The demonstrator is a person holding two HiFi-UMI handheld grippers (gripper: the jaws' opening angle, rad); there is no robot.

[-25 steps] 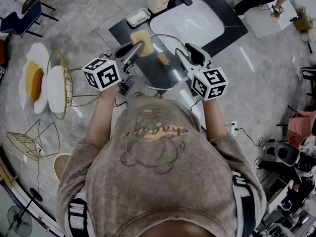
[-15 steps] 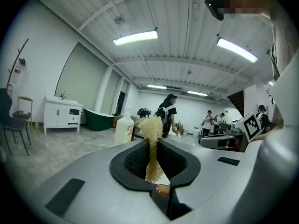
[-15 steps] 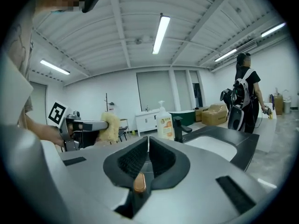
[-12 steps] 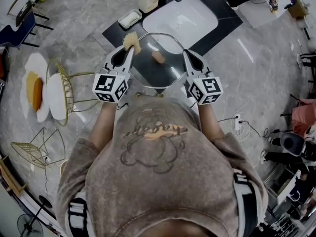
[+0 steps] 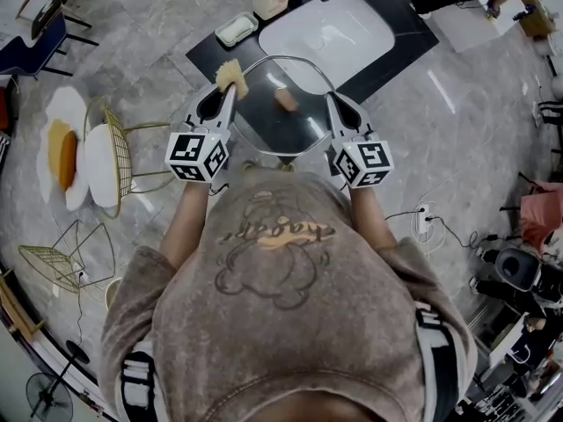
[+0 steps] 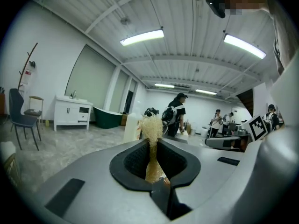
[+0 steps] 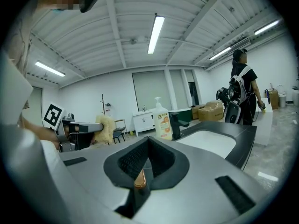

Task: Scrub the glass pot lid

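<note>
Person seen from above, a gripper in each hand, facing a dark counter (image 5: pixel 207 55) with a white sink (image 5: pixel 352 25). The glass pot lid (image 5: pixel 264 128), with a brown knob (image 5: pixel 286 99), sits between the two grippers, just in front of the counter. The right gripper (image 5: pixel 335 104) is clenched on the lid's right rim, a thin coppery edge showing between its jaws. The left gripper (image 5: pixel 228 91) grasps a yellow sponge (image 5: pixel 232 76), which is at the lid's far left rim.
</note>
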